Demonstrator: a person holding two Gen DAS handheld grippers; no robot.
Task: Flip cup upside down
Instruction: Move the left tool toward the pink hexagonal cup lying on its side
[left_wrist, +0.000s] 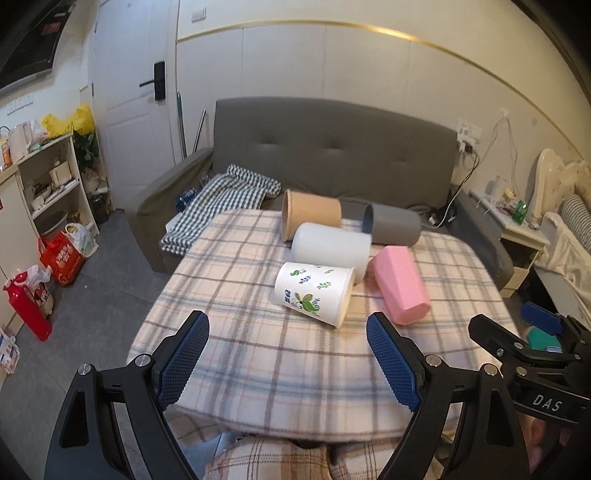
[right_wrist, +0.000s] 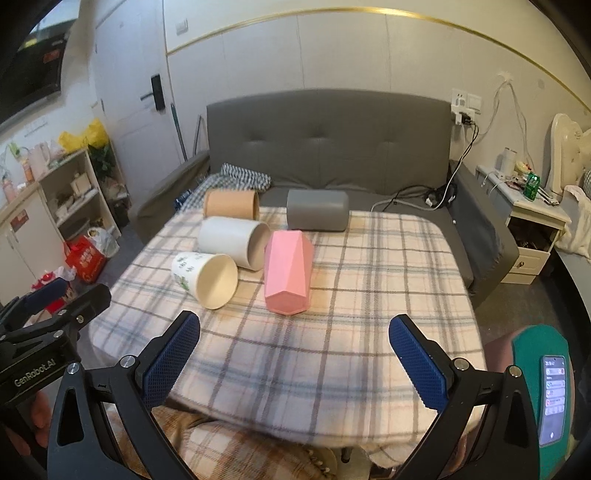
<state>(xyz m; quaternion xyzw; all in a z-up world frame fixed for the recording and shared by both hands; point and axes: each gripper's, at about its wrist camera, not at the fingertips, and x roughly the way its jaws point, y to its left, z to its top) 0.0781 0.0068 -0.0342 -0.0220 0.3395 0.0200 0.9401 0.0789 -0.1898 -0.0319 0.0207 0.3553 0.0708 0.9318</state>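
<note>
Several cups lie on their sides on a table with a plaid cloth (left_wrist: 258, 354). Nearest is a white cup with green leaf prints (left_wrist: 314, 293) (right_wrist: 205, 275). Beside it lies a pink faceted cup (left_wrist: 400, 290) (right_wrist: 288, 271). Behind are a plain white cup (left_wrist: 330, 249) (right_wrist: 232, 240), a tan cup (left_wrist: 310, 214) (right_wrist: 231, 204) and a grey cup (left_wrist: 393, 225) (right_wrist: 317, 210). My left gripper (left_wrist: 288, 356) is open and empty, short of the leaf cup. My right gripper (right_wrist: 295, 354) is open and empty, short of the pink cup.
A grey sofa (right_wrist: 332, 147) with a checked cloth (left_wrist: 221, 199) stands behind the table. Shelves (left_wrist: 55, 184) and bags (left_wrist: 62, 262) are at the left, a nightstand (right_wrist: 535, 229) at the right. A phone (right_wrist: 552, 398) lies on a green thing at my right.
</note>
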